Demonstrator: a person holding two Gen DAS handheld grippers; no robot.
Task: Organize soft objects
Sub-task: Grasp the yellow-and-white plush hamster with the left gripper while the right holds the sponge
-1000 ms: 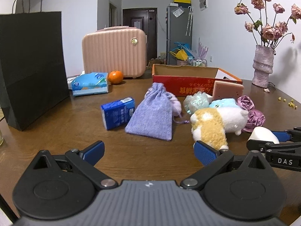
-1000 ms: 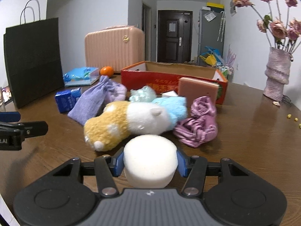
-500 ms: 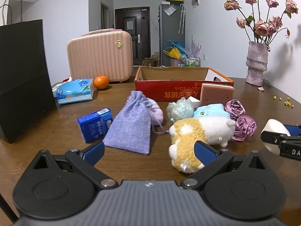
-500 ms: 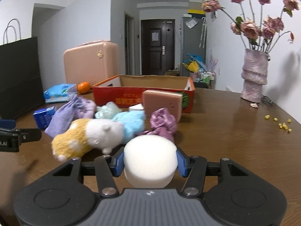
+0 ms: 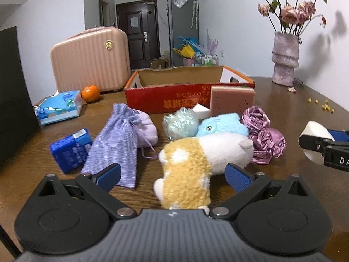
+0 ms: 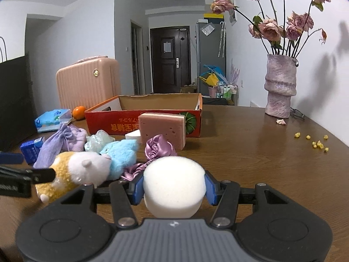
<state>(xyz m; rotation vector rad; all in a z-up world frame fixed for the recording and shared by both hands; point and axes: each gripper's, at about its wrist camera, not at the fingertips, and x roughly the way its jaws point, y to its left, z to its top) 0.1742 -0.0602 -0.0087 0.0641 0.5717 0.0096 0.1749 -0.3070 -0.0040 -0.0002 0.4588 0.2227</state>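
Box (image 5: pixel 187 100): red cardboard, open top, on the far middle of the table (image 6: pixel 250 148). Its inside is mostly hidden from both views; only brown inner walls show.

Pouch (image 5: pixel 115 144): lilac drawstring bag, lying flat left of the pile, cord trailing toward the plush. Contents cannot be seen.

Black bag (image 5: pixel 13 96): paper carrier at the far left edge, upright.

Suitcase (image 5: pixel 90 60): small, pink, ribbed, closed, behind the box on the left.

Vase (image 6: pixel 280 87): mauve, far right, holding dried roses (image 6: pixel 283 24).

Right gripper (image 6: pixel 173 188): fingers clamped on a white foam sponge (image 6: pixel 173 185), held above the near table edge. In the left view the same sponge (image 5: pixel 315 140) shows at the right edge.

Left gripper (image 5: pixel 172 174): fingers wide apart, nothing gripped, straddling the tan end of the plush (image 5: pixel 196 161), a tan-and-white animal lying on its side.

Pile in front of the box: blue plush (image 5: pixel 222 125) touching the tan one; mint scrubber (image 5: pixel 181 123); purple satin scrunchies (image 5: pixel 264 135); pink sponge block (image 5: pixel 232 102) standing against the box front; a white wedge (image 5: pixel 200 110) beside it.

Other: blue carton (image 5: pixel 70 149) just left of the pouch; tissue pack (image 5: pixel 59 108); orange (image 5: pixel 90 92) by the suitcase; yellow bits (image 6: pixel 313 140) scattered at the right.
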